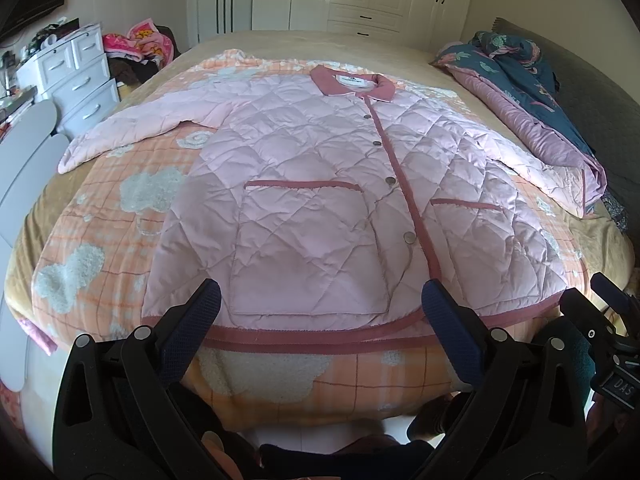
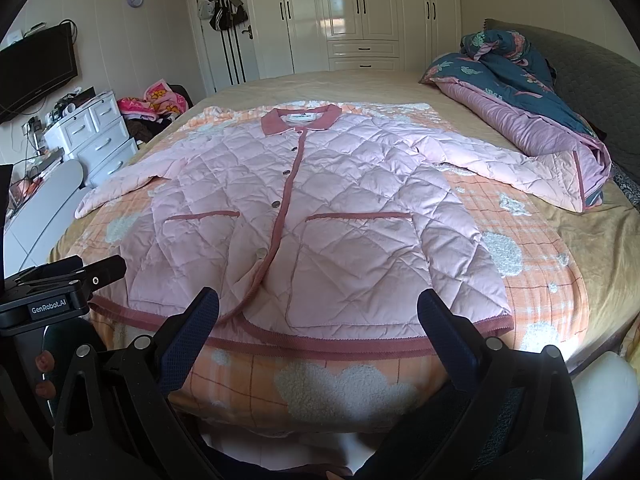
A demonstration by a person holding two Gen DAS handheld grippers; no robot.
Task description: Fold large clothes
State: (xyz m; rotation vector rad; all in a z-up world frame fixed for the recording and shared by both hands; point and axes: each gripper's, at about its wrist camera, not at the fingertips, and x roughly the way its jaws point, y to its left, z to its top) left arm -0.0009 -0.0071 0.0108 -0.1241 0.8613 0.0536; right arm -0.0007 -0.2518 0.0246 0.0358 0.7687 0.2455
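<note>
At the foot of the bed, the left gripper (image 1: 320, 316) and right gripper (image 2: 318, 314) are hovering wide open and empty over the pink quilted jacket (image 1: 320, 184), which is lying spread flat (buttoned, sleeves out) for folding.

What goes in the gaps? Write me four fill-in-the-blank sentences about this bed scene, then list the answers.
1. The quilted pink jacket lies spread flat on the ____.
2. Its collar points away from the camera, toward the white ____.
3. The left claw and the right claw both stand ____, holding nothing.
4. The jacket front shows ____ patch pockets.

Missing words: bed; wardrobe; open; two
</note>
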